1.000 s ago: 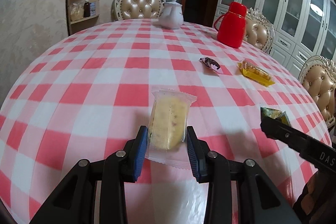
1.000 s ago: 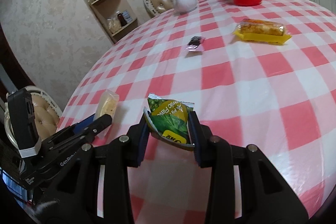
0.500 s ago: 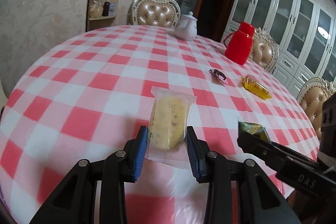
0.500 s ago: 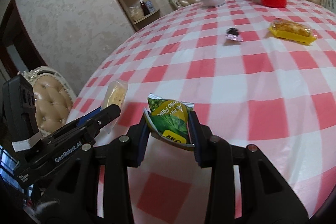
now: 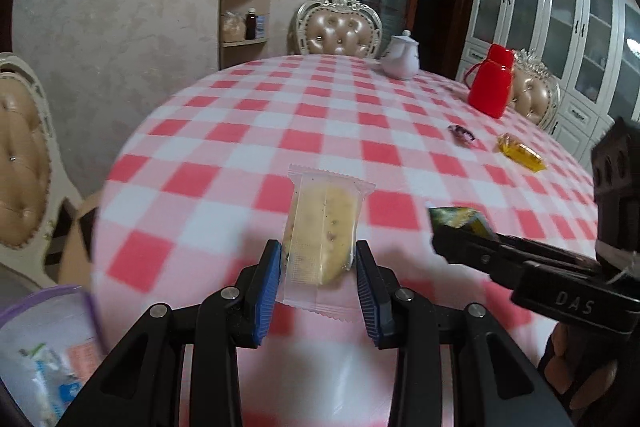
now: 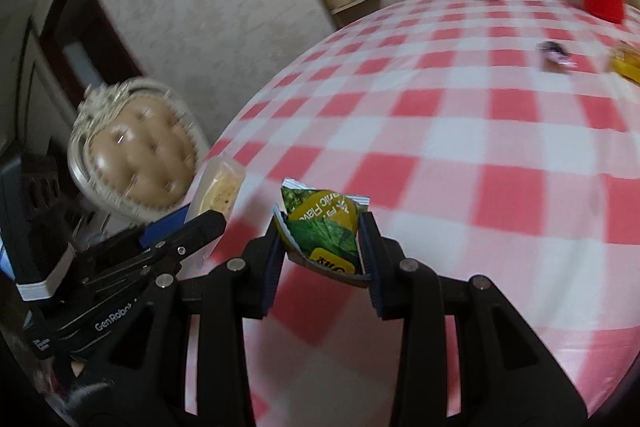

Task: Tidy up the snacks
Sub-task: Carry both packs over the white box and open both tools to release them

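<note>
My left gripper (image 5: 318, 281) is shut on a clear-wrapped yellow cake (image 5: 322, 231) and holds it above the near edge of the red-checked table (image 5: 320, 115). My right gripper (image 6: 322, 255) is shut on a green and yellow snack packet (image 6: 324, 227). The right gripper (image 5: 460, 239) with its packet shows at the right of the left wrist view. The left gripper (image 6: 200, 223) with the cake (image 6: 218, 191) shows at the left of the right wrist view. A small dark-wrapped snack (image 5: 462, 134) and a yellow-tray snack (image 5: 520, 157) lie further out on the table.
A clear bag with a purple rim (image 5: 44, 355) holding packets sits low at the left, off the table. A white teapot (image 5: 400, 61) and a red thermos (image 5: 490, 87) stand at the far side. Padded chairs (image 5: 24, 163) surround the table.
Both grippers have pulled back and swung left toward the table's near-left edge, still holding their snacks. The bag and the left chair have come into view.
</note>
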The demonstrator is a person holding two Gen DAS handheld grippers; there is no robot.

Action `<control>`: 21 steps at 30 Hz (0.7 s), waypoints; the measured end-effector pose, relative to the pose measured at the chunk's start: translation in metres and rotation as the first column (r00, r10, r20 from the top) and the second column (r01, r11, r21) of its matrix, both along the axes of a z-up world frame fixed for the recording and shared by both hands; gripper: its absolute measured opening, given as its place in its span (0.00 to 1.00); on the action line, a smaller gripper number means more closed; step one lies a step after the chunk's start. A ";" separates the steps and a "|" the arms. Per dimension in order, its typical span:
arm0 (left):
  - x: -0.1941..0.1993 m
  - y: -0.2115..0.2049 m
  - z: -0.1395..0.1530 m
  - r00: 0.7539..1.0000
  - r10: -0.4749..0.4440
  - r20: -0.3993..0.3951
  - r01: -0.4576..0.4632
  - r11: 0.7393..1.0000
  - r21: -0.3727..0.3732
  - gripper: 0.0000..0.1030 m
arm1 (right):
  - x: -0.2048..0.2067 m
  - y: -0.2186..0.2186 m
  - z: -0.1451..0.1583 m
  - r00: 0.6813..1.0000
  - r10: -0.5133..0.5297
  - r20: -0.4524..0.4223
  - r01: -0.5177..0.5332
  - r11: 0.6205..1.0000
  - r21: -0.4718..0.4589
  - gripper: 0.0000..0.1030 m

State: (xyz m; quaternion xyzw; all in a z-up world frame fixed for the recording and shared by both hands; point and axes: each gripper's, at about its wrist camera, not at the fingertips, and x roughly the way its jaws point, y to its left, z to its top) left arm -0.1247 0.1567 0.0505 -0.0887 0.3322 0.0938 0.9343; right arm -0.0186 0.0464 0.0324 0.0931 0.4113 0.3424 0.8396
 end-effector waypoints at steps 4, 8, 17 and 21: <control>-0.030 0.023 0.004 0.999 0.048 -0.005 -0.048 0.999 0.016 0.36 | -0.018 0.037 0.003 0.994 0.107 0.027 -0.107 0.994 -0.003 0.39; -0.060 0.047 0.007 0.995 0.102 -0.003 -0.101 0.994 0.040 0.36 | -0.036 0.072 0.003 0.977 0.209 0.040 -0.209 0.978 -0.014 0.39; -0.119 0.094 -0.007 0.976 0.211 -0.042 -0.208 0.975 0.075 0.36 | -0.073 0.125 0.000 0.909 0.413 0.063 -0.412 0.911 -0.023 0.39; -0.139 0.110 -0.013 0.964 0.258 -0.066 -0.252 0.963 0.091 0.36 | -0.093 0.143 0.002 0.861 0.505 0.060 -0.506 0.862 0.011 0.39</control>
